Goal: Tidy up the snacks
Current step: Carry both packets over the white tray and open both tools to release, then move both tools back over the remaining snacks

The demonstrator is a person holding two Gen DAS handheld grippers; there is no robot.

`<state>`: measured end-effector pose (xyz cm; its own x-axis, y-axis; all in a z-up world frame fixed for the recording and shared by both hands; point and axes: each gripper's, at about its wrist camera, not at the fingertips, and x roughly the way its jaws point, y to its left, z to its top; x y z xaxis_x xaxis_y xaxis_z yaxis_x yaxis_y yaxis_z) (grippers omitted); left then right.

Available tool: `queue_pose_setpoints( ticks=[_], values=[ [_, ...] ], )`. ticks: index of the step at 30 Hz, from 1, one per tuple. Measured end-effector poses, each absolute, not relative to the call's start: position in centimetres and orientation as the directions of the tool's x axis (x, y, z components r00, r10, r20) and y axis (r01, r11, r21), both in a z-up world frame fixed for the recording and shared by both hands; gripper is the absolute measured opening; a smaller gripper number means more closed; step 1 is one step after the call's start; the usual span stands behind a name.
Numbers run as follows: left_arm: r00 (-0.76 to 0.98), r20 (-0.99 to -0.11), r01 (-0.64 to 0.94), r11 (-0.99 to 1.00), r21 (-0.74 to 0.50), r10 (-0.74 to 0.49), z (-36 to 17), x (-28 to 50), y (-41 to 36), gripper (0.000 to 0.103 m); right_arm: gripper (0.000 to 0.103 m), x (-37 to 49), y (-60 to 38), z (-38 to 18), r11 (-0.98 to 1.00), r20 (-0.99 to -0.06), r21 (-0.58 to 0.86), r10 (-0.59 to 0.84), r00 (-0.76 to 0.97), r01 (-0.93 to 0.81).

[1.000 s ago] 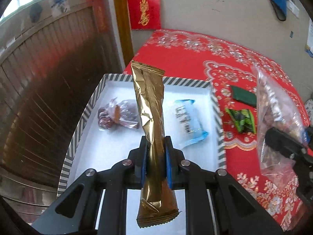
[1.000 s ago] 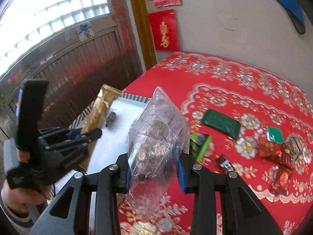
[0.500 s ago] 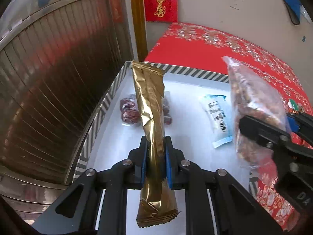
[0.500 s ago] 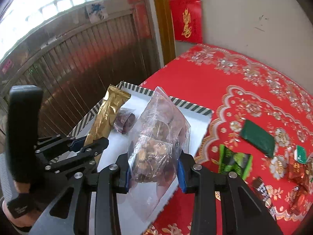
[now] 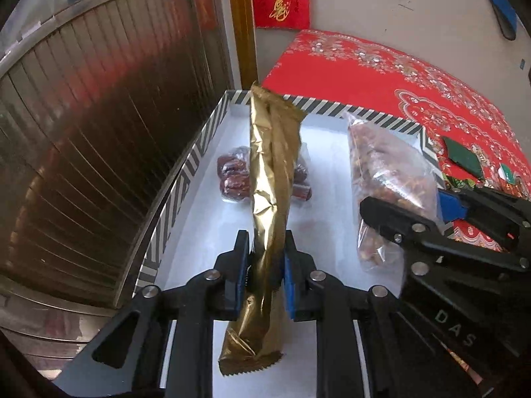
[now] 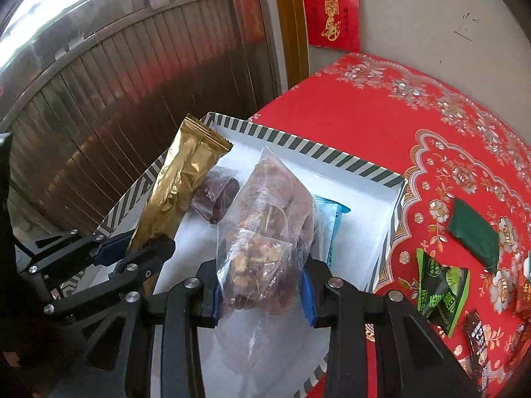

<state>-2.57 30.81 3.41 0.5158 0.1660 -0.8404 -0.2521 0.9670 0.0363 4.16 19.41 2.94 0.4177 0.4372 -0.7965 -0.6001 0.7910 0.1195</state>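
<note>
Your left tool (image 5: 264,277) holds a long snack bar (image 5: 270,199) up over the tray (image 5: 186,169). Your right tool (image 6: 262,290) holds a bag of snacks (image 6: 268,232) over the tray too, to the right of the bar. In the tray, behind the bar, lies a small pack of dates (image 5: 232,179). A flat packet (image 6: 333,222) lies in the tray behind the bag. The tray sits at the left edge of the tabletop (image 6: 381,126). More little packs (image 6: 441,285) lie on the tabletop to the right of the tray.
</note>
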Motion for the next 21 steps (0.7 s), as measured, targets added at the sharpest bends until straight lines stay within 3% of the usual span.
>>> queue_pose_setpoints(
  ticks=[3, 5, 11, 21],
  values=[
    [0.511, -0.843, -0.266, 0.963, 0.035, 0.172, 3.3, -2.6, 31.2, 0.03, 0.039, 4.2, 19.4, 3.1, 0.788, -0.796, 0.139, 0.45, 0.406, -0.6],
    [0.514, -0.84, -0.268, 0.963, 0.034, 0.173, 3.5, -2.7, 31.2, 0.056, 0.041, 4.3, 19.1, 3.2, 0.789, -0.792, 0.176, 0.469, 0.391, -0.589],
    [0.548, -0.812, -0.251, 0.966, 0.068, 0.2, 4.8, -3.6, 30.4, 0.075, 0.043, 3.2, 18.0, 4.3, 0.777, -0.765, 0.226, 0.515, 0.386, -0.588],
    [0.598, -0.774, -0.263, 0.963, 0.057, 0.209, 7.5, -5.3, 28.9, 0.082, 0.055, 1.7, 14.3, 6.8, 0.738, -0.677, 0.346, 0.624, 0.39, -0.58]
  ],
)
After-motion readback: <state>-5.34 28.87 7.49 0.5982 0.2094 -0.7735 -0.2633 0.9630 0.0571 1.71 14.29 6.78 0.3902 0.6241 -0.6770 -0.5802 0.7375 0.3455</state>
